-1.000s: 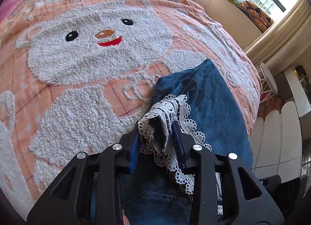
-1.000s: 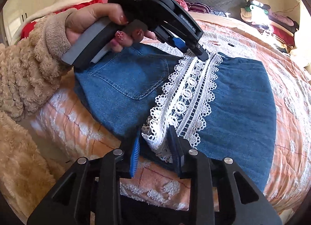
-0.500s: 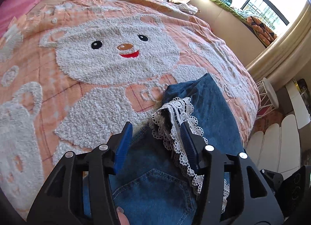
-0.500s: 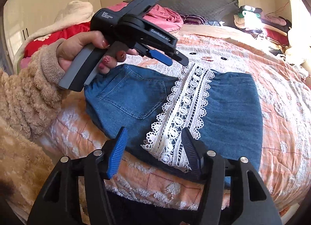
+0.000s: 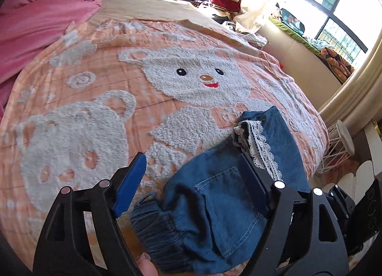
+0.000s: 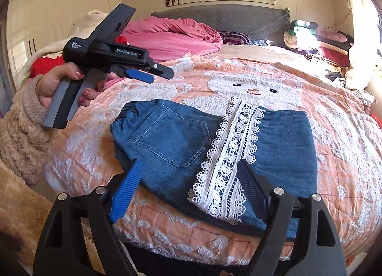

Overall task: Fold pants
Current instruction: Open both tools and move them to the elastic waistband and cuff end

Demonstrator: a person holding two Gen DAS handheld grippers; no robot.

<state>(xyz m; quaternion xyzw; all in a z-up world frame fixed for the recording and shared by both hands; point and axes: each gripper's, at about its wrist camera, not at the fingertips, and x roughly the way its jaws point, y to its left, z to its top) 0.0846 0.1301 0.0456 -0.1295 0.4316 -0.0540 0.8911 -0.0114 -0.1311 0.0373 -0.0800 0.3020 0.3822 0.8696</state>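
Observation:
Blue denim pants [image 6: 172,142] lie folded on the orange bear bedspread [image 6: 334,147]. A white lace hem [image 6: 229,161] lies across their middle, next to a back pocket. In the left wrist view the pants [image 5: 226,206] lie below, with the lace [image 5: 257,147] at their far end. My left gripper [image 5: 193,180] is open and empty above the waistband; in the right wrist view it [image 6: 157,75] is held in the air left of the pants. My right gripper [image 6: 188,187] is open and empty, just above the near edge of the pants.
A pink quilt [image 6: 172,37] is heaped at the grey headboard [image 6: 238,18]. Piles of clothes [image 6: 317,42] sit at the bed's far right. A white stool [image 5: 341,140] and a window [image 5: 334,13] are beyond the bed's right side.
Both grippers have opened and let go of the lace hem. Both have lifted and drawn back from the pants; the hem now lies flat on the denim.

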